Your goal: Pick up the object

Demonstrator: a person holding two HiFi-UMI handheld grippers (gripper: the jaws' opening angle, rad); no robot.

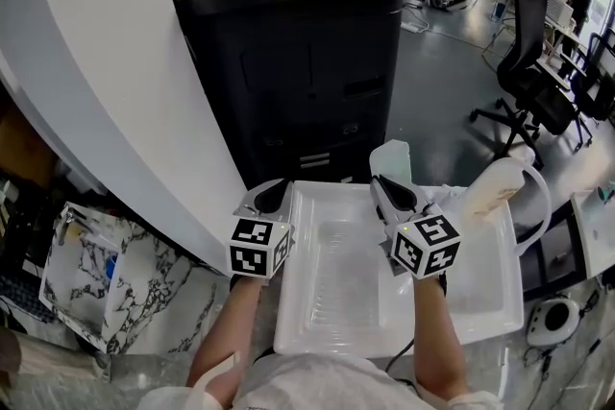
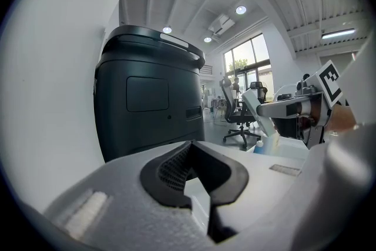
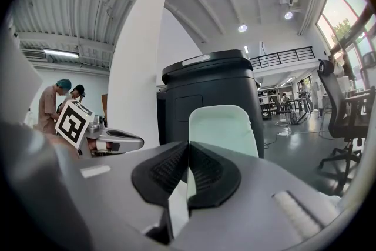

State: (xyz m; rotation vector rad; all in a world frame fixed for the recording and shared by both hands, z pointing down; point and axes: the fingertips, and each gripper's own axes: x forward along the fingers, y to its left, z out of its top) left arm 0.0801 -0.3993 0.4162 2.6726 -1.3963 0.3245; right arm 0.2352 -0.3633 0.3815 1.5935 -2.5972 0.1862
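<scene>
Pinching the thin pale green lid (image 3: 223,129) by its lower edge, the right gripper (image 3: 187,149) holds it upright at the upper edge of the white tray (image 1: 317,322). The left gripper (image 2: 191,149) is pressed together, empty. I'd lift slowly, lid vertical; so shallow a bite might let it swivel.

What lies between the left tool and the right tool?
Only bare white tray separates left tool and right tool, seen in the head view.
</scene>
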